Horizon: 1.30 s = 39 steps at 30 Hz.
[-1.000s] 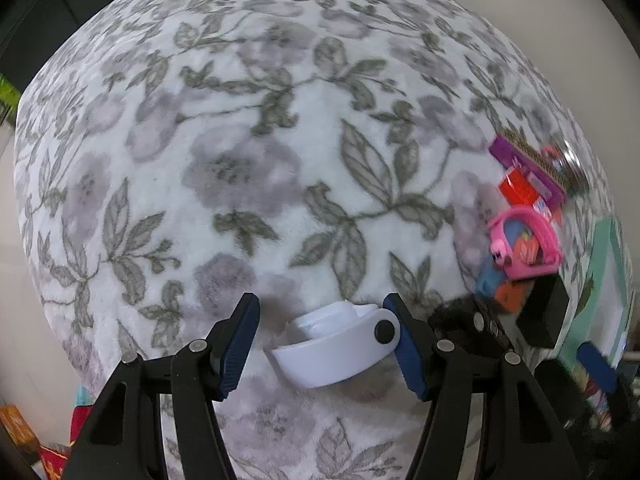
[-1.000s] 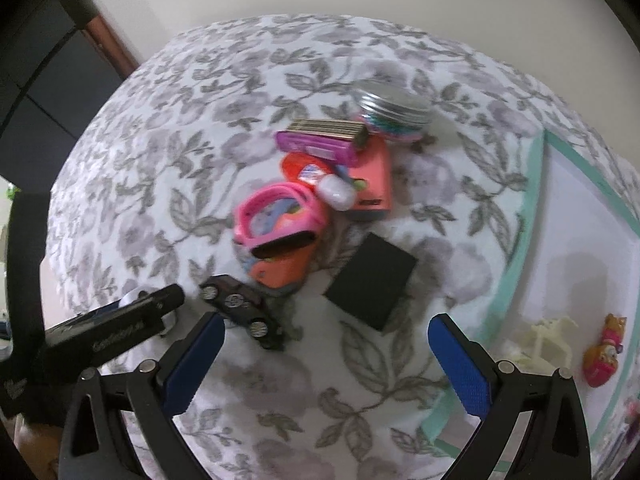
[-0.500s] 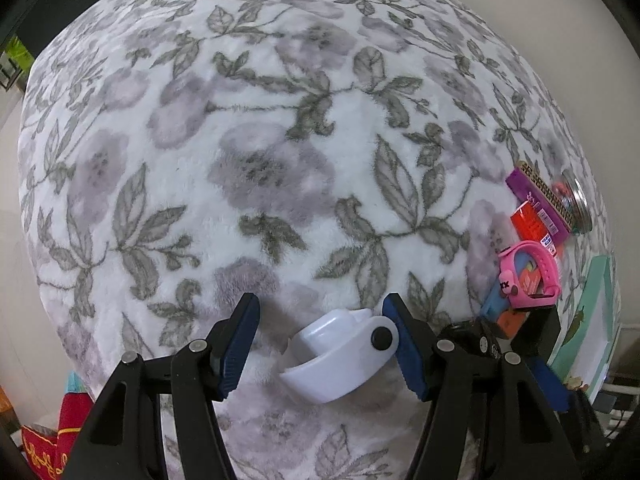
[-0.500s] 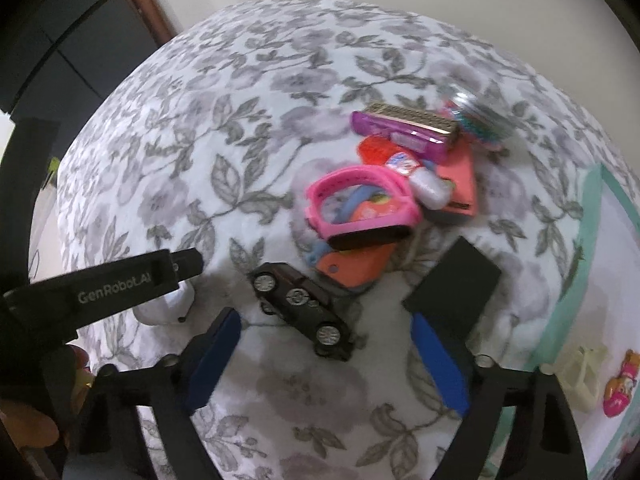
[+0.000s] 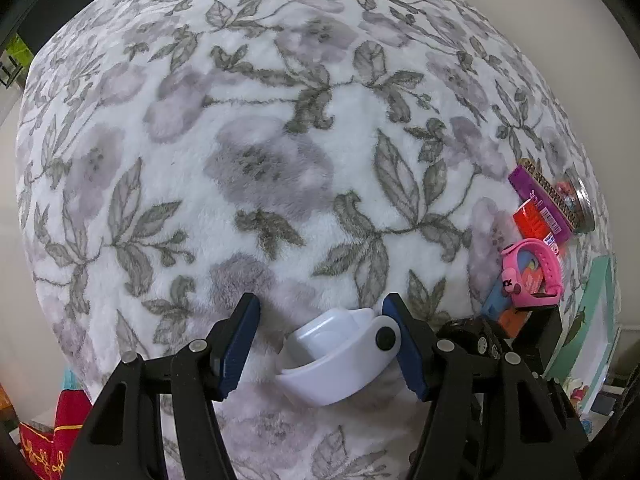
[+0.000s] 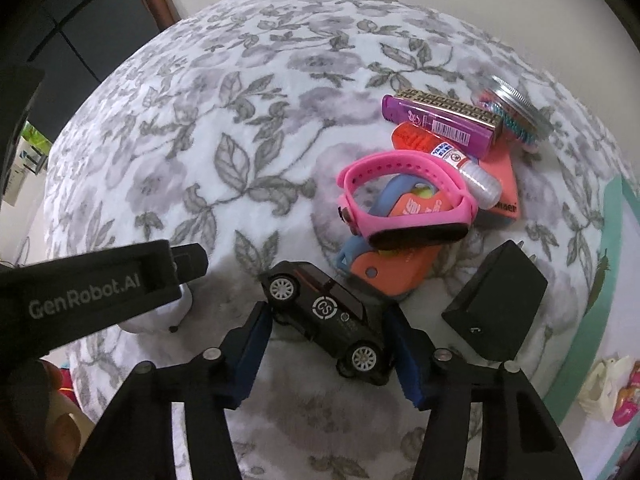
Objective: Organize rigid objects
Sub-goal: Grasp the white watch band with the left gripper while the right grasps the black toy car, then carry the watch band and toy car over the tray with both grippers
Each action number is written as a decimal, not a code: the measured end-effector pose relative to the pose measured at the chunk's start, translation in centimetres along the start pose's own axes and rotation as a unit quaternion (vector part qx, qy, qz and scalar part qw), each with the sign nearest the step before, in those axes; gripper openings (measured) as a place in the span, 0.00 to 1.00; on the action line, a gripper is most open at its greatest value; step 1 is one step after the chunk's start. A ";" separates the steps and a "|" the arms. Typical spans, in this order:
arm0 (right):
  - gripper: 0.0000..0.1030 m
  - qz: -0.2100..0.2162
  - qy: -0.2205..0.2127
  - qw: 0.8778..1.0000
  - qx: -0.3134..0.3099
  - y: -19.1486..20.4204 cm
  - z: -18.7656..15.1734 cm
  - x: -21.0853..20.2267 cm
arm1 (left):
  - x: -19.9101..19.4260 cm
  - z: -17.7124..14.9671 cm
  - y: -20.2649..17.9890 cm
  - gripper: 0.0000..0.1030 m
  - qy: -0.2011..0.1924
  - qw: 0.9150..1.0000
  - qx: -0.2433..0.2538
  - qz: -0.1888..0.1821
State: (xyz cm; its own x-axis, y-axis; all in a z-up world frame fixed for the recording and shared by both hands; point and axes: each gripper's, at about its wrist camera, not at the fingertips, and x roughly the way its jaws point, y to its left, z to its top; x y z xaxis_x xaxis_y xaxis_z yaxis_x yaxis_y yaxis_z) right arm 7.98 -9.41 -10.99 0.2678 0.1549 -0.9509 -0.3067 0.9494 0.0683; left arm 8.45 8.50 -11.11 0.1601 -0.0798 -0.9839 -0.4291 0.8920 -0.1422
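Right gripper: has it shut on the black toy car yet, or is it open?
Open. The right gripper straddles the black toy car; its left pad shows a gap, its right pad sits about at the car's rear.

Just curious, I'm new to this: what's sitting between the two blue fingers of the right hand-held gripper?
A black toy car lies on the flowered blanket between the fingers of the right hand-held gripper, angled across the gap. The right wrist view shows it.
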 end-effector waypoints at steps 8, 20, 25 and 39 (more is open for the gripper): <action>0.35 0.004 -0.007 1.000 -0.004 0.4 0.3 0.1 | 0.2 -0.4 -1.9 0.64 -0.001 1.000 0.008 0.012; 0.32 0.037 -0.018 0.999 0.011 -1.6 0.0 -1.7 | -0.3 -0.4 -2.8 0.38 -0.005 1.000 0.018 0.002; 0.32 0.040 -0.022 0.999 0.013 -2.0 -0.1 -2.1 | -0.4 -0.5 -2.8 0.34 -0.005 1.000 0.016 -0.003; 0.32 0.040 -0.026 0.998 0.045 -3.1 -0.1 -2.5 | -1.3 -0.7 -4.0 0.20 0.002 0.999 0.020 -0.043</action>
State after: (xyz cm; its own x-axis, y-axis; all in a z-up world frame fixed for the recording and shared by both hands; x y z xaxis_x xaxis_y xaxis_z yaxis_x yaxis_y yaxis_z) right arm 8.19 -12.77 -8.85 0.2943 0.2426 -0.9244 -0.2454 0.9540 0.1722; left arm 9.31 4.75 -9.39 0.1907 -0.1581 -0.9688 -0.3776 0.8992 -0.2211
